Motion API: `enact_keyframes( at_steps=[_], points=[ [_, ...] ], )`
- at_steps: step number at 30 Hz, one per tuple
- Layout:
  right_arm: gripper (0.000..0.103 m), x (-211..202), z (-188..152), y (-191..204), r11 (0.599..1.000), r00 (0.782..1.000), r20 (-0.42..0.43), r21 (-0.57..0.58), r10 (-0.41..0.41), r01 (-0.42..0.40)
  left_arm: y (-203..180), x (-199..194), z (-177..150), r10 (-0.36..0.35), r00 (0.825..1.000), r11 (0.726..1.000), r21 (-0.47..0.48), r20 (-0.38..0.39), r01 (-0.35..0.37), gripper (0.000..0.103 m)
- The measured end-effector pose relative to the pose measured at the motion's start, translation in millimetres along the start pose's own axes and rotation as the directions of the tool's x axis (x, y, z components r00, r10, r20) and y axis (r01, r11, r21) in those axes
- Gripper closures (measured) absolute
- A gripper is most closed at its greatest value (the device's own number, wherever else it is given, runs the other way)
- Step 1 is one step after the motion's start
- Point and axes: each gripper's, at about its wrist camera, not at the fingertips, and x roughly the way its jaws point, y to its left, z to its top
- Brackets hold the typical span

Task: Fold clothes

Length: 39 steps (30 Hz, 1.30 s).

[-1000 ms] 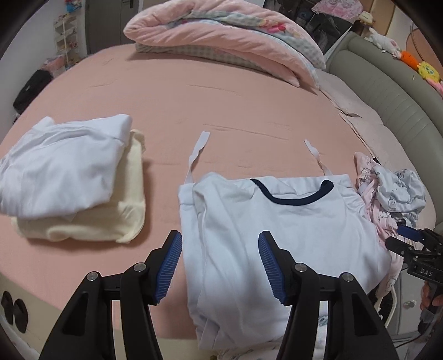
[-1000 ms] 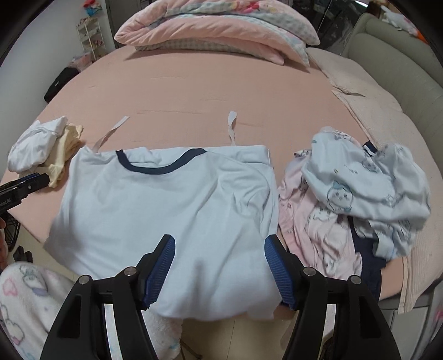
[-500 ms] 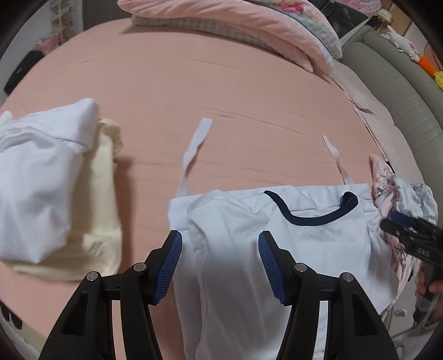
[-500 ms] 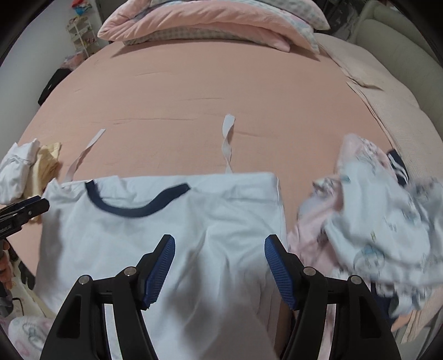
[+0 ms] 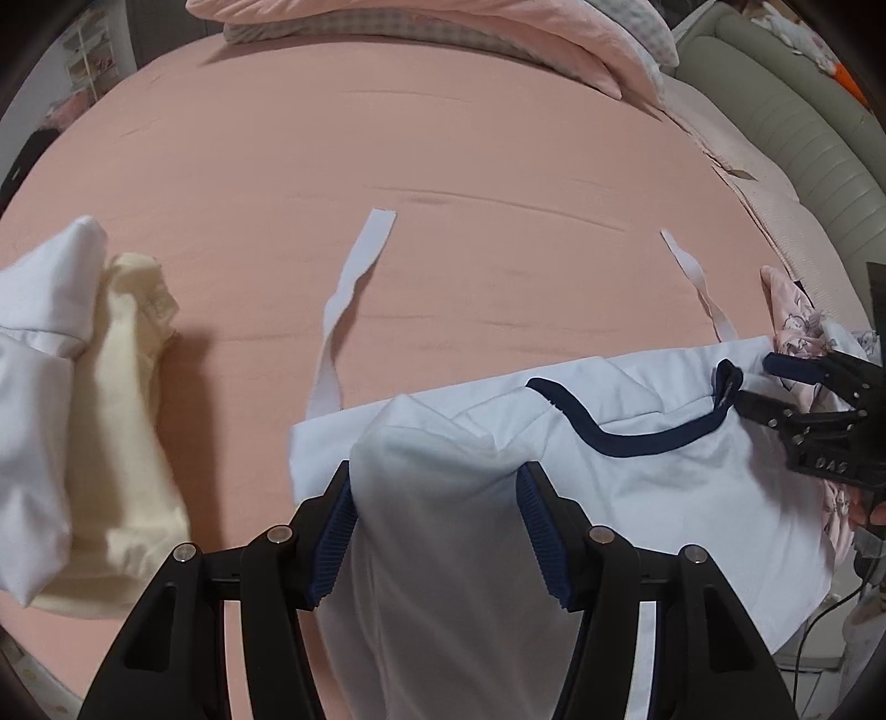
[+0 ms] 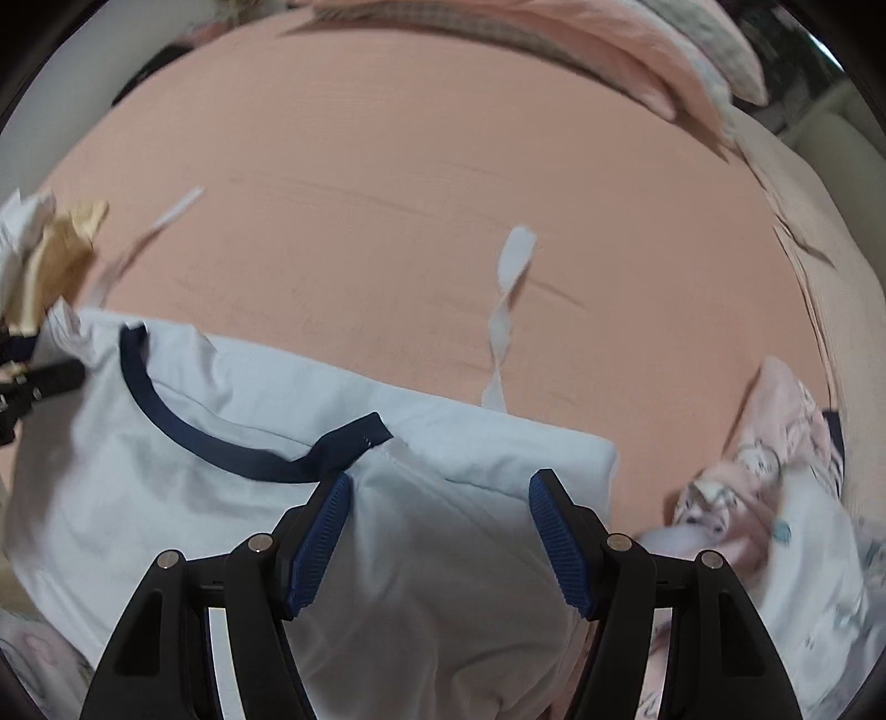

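A white shirt (image 5: 637,498) with a navy collar (image 5: 631,445) lies flat at the near edge of the pink bed (image 5: 443,166), two white straps (image 5: 354,277) trailing away from it. My left gripper (image 5: 436,471) points steeply down, open, over the shirt's left shoulder; a raised fold of cloth fills the gap between its blue pads. My right gripper (image 6: 441,479) is open over the right shoulder of the shirt (image 6: 194,498), just right of the collar's end (image 6: 354,437). Each gripper shows at the edge of the other's view: right gripper (image 5: 769,385), left gripper (image 6: 50,374).
Folded white clothes (image 5: 39,387) and cream clothes (image 5: 127,399) lie left of the shirt. A loose pile of pink and printed clothes (image 6: 775,498) sits to its right. A pink quilt (image 5: 470,33) lies at the far end, a padded grey-green headboard (image 5: 803,138) at the right.
Both grippers have moved forward and down over the shirt toward its collar end. The shoulders now lie between their fingers. The jaw gaps look unchanged.
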Motion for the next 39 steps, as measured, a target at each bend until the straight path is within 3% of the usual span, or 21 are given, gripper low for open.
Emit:
enact_keyframes(
  at_steps=[6,12,20,29,39],
  points=[
    [0.036,11,-4,5,0.999,0.999,-0.02,-0.021,0.03,-0.031,11,0,-9,-0.054,0.998,0.996,-0.066,0.025,0.056,0.049],
    [0.037,11,-19,4,0.998,0.998,0.002,0.007,0.065,-0.065,4,0,-19,-0.017,0.999,1.0,0.016,0.035,0.016,0.063],
    [0.075,3,-31,9,0.994,0.994,0.011,0.023,0.104,-0.105,-3,-4,-27,-0.001,0.999,0.999,0.048,0.05,-0.001,0.079],
    [0.087,-13,-48,20,0.994,0.994,0.017,0.028,0.106,-0.106,7,-15,-32,-0.031,0.998,0.999,0.033,0.057,0.029,0.088],
    [0.09,-53,-82,24,0.989,0.989,0.072,0.065,0.129,-0.134,-3,-46,-37,-0.022,0.992,0.996,0.092,0.121,0.01,0.09]
  ],
)
